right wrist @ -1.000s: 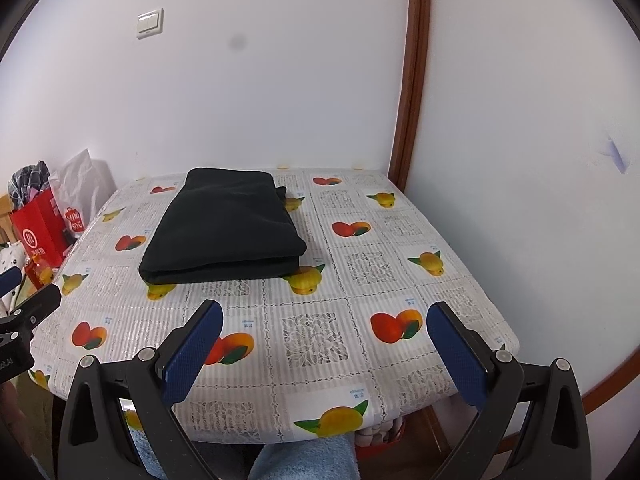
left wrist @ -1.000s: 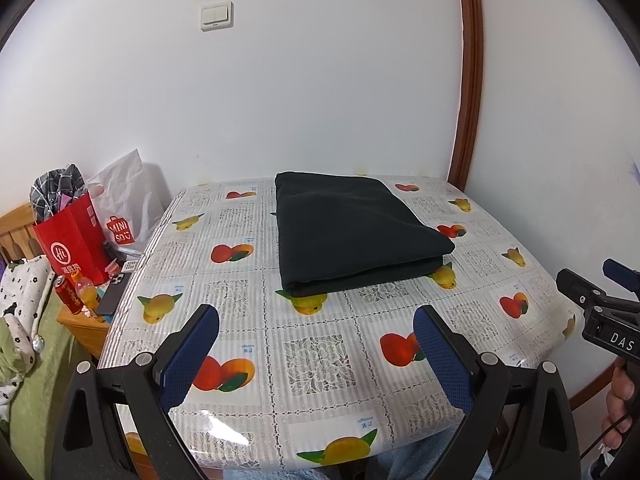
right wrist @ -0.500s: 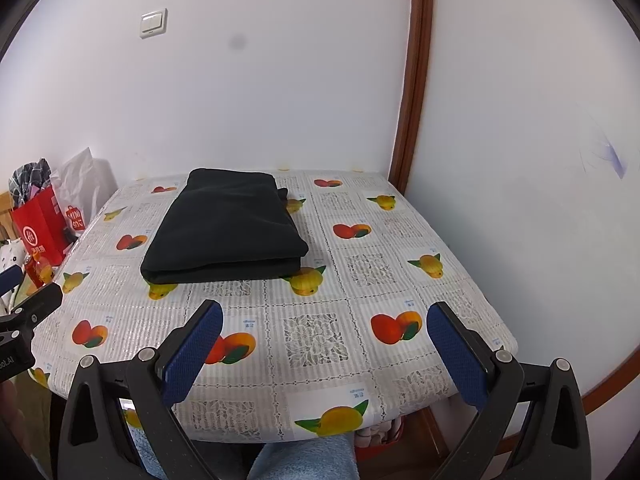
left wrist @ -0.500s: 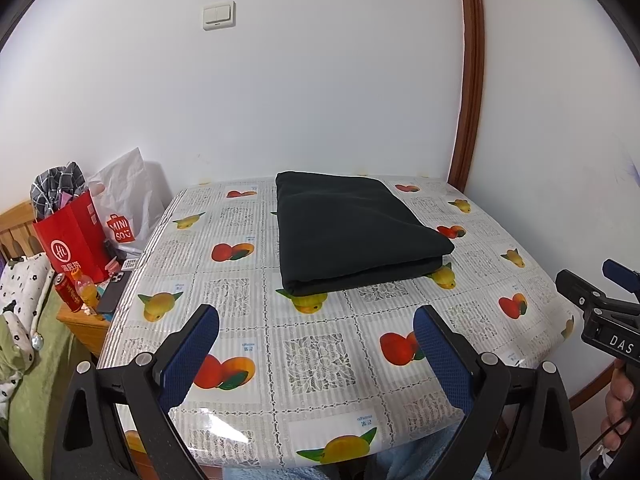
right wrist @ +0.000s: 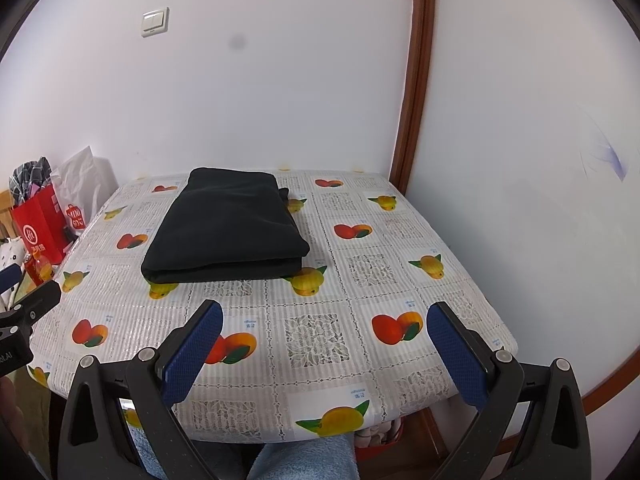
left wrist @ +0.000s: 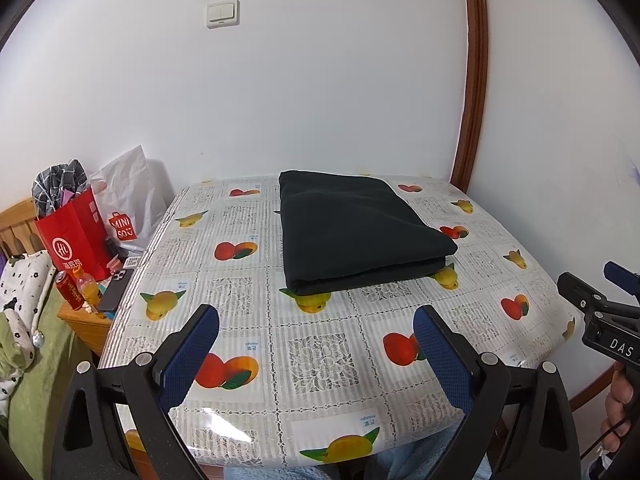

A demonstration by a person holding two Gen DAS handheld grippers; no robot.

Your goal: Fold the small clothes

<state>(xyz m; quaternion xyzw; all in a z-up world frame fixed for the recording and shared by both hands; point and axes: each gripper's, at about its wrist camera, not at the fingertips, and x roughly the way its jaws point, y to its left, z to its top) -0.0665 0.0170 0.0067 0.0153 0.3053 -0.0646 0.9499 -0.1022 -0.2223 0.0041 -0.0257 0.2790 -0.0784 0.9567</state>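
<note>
Left gripper (left wrist: 316, 344) and right gripper (right wrist: 324, 338) both spread wide, empty, held at the table's (left wrist: 320, 412) near edge. Black garment (left wrist: 356, 232) lies folded flat mid-table toward the wall; fold looks finished, perhaps one more halving left. Nothing blocks the reach. Red bag (left wrist: 74, 236), drinks, phone off left.

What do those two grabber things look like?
Each gripper, left and right, has black plastic arms with silver screws and blue bumpy pads. White letters "DAS" mark the right one's side, and a thin black cable hangs beneath it.
</note>
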